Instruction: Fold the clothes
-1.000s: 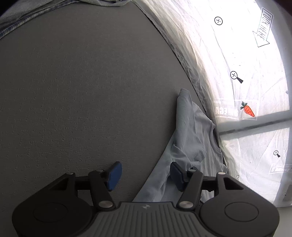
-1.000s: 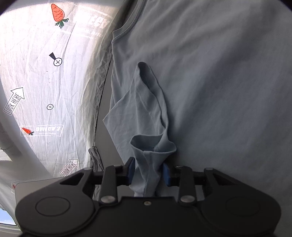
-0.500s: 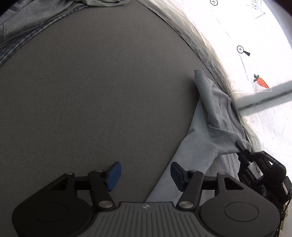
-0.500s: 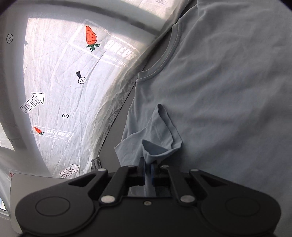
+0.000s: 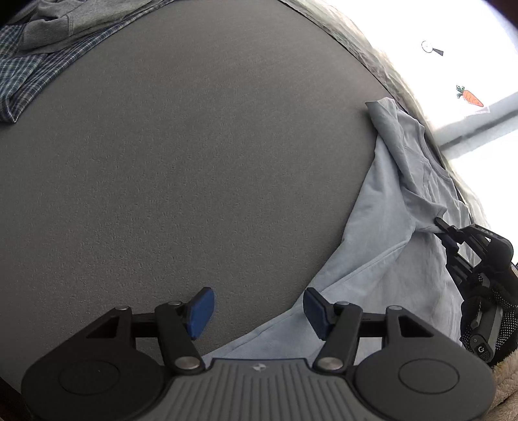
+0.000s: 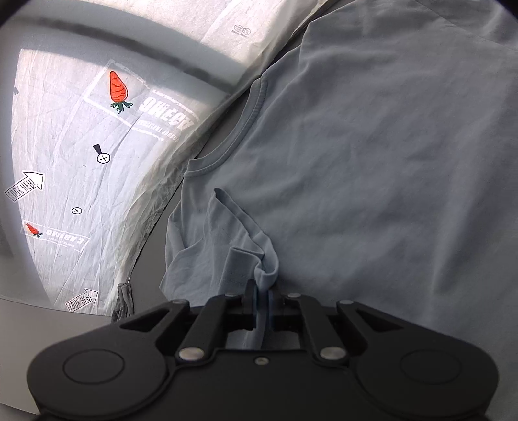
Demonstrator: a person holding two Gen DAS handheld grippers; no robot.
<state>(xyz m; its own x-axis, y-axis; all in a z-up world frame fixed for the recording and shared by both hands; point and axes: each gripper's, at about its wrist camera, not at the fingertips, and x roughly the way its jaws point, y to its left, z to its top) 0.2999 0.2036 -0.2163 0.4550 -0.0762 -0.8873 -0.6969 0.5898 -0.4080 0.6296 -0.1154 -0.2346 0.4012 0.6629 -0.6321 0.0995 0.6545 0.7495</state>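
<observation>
1. The light blue T-shirt [image 6: 372, 181] is laid flat on the grey bench [image 5: 194, 162], along the edge that borders the white printed sheeting [image 6: 81, 162]. In the left wrist view it is spread over the right-hand part of the bench only.

2. The long axis of the shirt is judged to run from the collar [image 6: 249, 119], near the sheeting, down to the hem [image 5: 323, 285] that passes under the left tongs.

3. One sleeve [image 6: 239, 246] is bunched and drawn up off the body of the shirt; its cuff is clamped by the right tongs [image 6: 263, 299], which are closed on the cloth. The figure hints at a slight easing of the jaws, though the cloth is seen pinched between the pads.

4. The right tongs are thus placed at the collar end of the shirt, on the sheeting side.

5. The left tongs [image 5: 257, 311] are held apart and empty. The hem edge is seen just beyond the right-hand pad [image 5: 315, 312]; bare bench lies under the left-hand pad.

6. The shirt lies to the right of the left tongs, and the hem corner is nearer to them than to the right tongs.

7. A checked garment [image 5: 22, 74] and a grey garment [image 5: 64, 22] are heaped at the far corner, well apart from the shirt.
</observation>
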